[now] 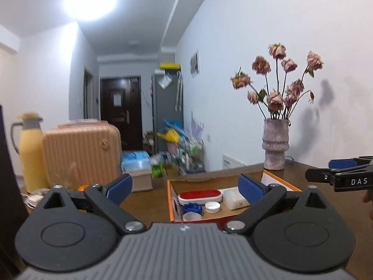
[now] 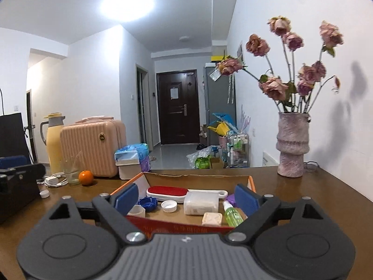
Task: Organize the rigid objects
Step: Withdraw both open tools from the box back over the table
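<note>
Claws, left (image 1: 185,187) and right (image 2: 186,198), gape empty above cardboard box (image 2: 198,176) of plastic caps.

white "das" lettering on black body of right gripper (image 1: 335,172), seen in left wrist view.

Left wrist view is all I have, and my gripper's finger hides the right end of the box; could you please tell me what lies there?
Observer: A green spray bottle lies in the box, near its right front corner.
Operator: Anything beside it?
Observer: A pale square piece lies just left of the bottle.
Operator: Is anything loose outside the box?
Observer: A small white cap sits on the table, left of the box.
</note>
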`<state>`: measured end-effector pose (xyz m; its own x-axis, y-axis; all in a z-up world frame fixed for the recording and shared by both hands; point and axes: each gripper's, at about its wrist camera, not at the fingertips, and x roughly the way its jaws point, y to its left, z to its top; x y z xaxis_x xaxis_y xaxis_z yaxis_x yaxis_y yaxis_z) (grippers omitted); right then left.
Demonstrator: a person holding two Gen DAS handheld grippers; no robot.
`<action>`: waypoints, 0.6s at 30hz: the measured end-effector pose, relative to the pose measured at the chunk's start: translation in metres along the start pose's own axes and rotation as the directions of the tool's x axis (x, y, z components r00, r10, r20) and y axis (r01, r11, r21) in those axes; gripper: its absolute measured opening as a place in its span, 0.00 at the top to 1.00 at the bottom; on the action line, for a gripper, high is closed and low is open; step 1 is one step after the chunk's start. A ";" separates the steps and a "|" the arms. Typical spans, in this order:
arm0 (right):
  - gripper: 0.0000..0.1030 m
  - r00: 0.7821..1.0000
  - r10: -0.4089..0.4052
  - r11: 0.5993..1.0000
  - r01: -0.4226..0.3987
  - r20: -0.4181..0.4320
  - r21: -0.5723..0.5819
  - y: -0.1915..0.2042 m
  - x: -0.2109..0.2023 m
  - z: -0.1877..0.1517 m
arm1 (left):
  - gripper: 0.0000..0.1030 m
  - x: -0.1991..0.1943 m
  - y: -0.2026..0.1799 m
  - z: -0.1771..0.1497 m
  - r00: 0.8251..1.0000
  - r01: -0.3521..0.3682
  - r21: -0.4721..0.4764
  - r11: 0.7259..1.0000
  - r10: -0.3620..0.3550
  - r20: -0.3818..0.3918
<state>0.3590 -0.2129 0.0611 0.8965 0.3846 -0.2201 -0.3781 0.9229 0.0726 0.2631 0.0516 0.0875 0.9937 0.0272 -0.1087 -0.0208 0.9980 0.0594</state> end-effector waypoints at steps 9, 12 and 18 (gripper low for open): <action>0.08 1.000 -0.016 1.000 0.016 0.024 0.004 0.024 -0.073 -0.042 | 0.00 -0.073 -0.009 -0.034 0.999 -0.007 -0.012 1.000 0.006 -0.032; 0.05 1.000 -0.013 1.000 0.013 0.021 0.013 0.034 -0.097 -0.061 | 0.00 -0.090 -0.007 -0.052 0.994 -0.012 -0.053 0.998 0.006 -0.106; 0.05 1.000 -0.017 1.000 0.017 0.000 0.018 0.047 -0.141 -0.093 | 0.00 -0.122 0.006 -0.078 0.983 -0.043 -0.121 0.992 0.020 -0.183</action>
<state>0.1936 -0.2256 0.0046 0.9030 0.3685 -0.2209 -0.3582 0.9296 0.0863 0.1334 0.0588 0.0242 0.9561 0.0572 -0.2874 -0.0767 0.9954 -0.0569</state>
